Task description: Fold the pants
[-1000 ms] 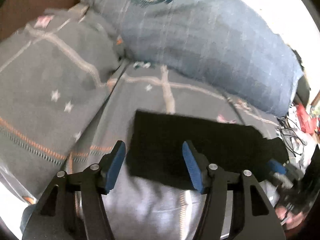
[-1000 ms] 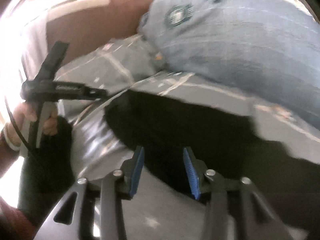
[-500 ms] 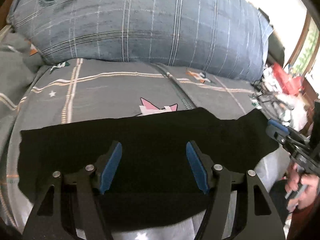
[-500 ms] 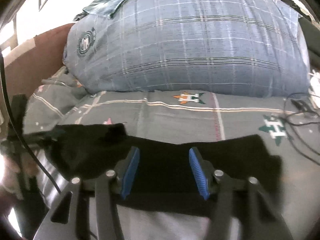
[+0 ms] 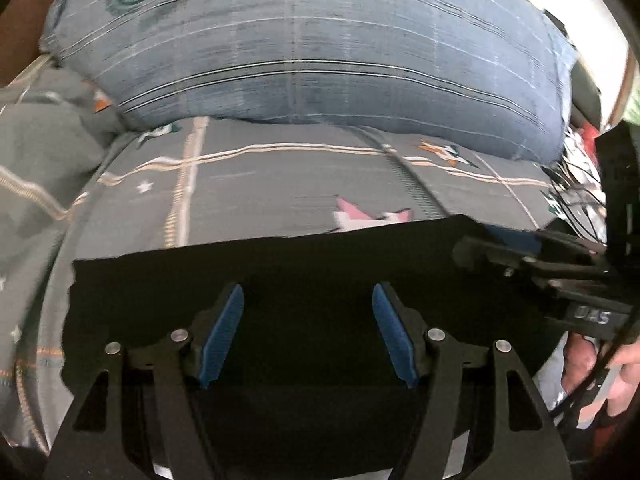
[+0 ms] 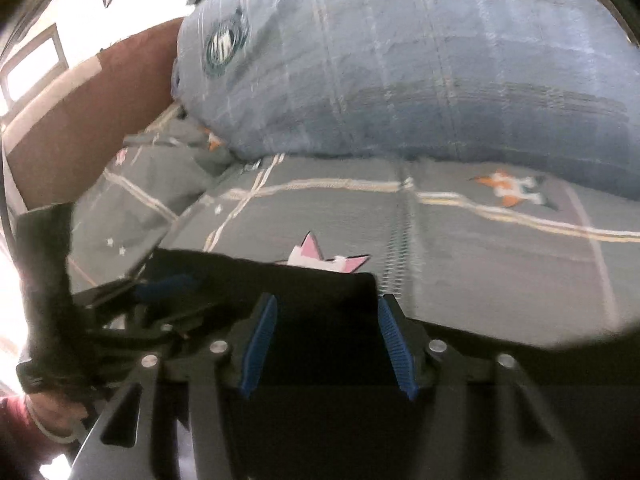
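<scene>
From left to right, the grey patterned bedsheet (image 5: 280,184) runs under everything, with the big blue plaid pillow (image 5: 320,52) across the back, and the black pants (image 5: 320,264) lie as a flat dark band along the near edge of the bed. The left gripper (image 5: 306,332) hovers over the cloth's left-centre with its blue pads (image 5: 224,332) well apart and nothing between them; further right, the right gripper (image 5: 500,246) sits at the pants' far-right top corner, its own view showing the fingers spread wide over the cloth edge with nothing clamped. Half a second ago the two grippers stood well apart along a wider black band; now the right one has swung in beside the left (each shows in the other's camera), and the band looks shorter across, which suggests a fold has just been laid and released. A second ago the views were tilted and blurred, with the pants only a skewed patch, so the cloth has since settled flat. The pink cat print (image 6: 320,258) peeks just above the top edge.
</scene>
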`<move>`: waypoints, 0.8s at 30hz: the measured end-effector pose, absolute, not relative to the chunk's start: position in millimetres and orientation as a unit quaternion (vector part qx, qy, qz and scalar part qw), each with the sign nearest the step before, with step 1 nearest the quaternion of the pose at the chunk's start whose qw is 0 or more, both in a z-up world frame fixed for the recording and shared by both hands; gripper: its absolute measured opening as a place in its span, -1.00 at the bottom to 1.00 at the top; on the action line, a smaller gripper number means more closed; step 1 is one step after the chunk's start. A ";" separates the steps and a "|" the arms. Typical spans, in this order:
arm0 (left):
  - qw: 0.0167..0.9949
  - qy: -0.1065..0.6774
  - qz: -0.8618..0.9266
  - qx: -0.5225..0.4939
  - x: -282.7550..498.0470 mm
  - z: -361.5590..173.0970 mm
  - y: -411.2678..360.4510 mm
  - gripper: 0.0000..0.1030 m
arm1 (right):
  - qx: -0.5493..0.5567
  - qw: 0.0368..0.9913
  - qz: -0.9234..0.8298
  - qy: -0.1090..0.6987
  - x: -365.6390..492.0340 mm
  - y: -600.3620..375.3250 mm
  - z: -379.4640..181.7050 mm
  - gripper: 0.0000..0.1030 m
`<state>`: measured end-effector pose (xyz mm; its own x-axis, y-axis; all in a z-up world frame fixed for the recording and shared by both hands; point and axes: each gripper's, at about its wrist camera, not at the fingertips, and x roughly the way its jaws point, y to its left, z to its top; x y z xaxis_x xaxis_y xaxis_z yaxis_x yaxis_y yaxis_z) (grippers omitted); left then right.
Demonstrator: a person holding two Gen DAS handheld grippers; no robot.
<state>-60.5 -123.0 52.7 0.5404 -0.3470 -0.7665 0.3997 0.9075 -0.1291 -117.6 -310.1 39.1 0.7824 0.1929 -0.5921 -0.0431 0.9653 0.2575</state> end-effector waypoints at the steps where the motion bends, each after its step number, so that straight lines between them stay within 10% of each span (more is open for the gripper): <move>1: 0.876 0.434 -0.208 0.027 -58.3 50.1 -117.9 0.29 | 0.105 0.936 0.060 0.331 -111.4 -305.7 36.6 -0.43; 2: 0.874 0.438 -0.207 0.025 -56.4 47.9 -114.8 0.29 | 0.088 0.938 0.047 0.331 -107.0 -302.6 37.0 -0.83; 7: 0.873 0.443 -0.204 0.021 -54.3 39.7 -112.8 0.31 | 0.095 0.941 0.020 0.324 -96.5 -306.6 31.4 -0.83; 14: 0.875 0.428 -0.225 0.015 -61.2 56.1 -124.2 0.32 | 0.138 0.948 -0.005 0.287 -140.1 -332.0 39.9 -0.20; 24: 0.861 0.429 -0.272 0.028 -68.5 58.1 -176.7 0.37 | 0.128 0.911 -0.279 0.275 -268.0 -465.1 49.2 0.20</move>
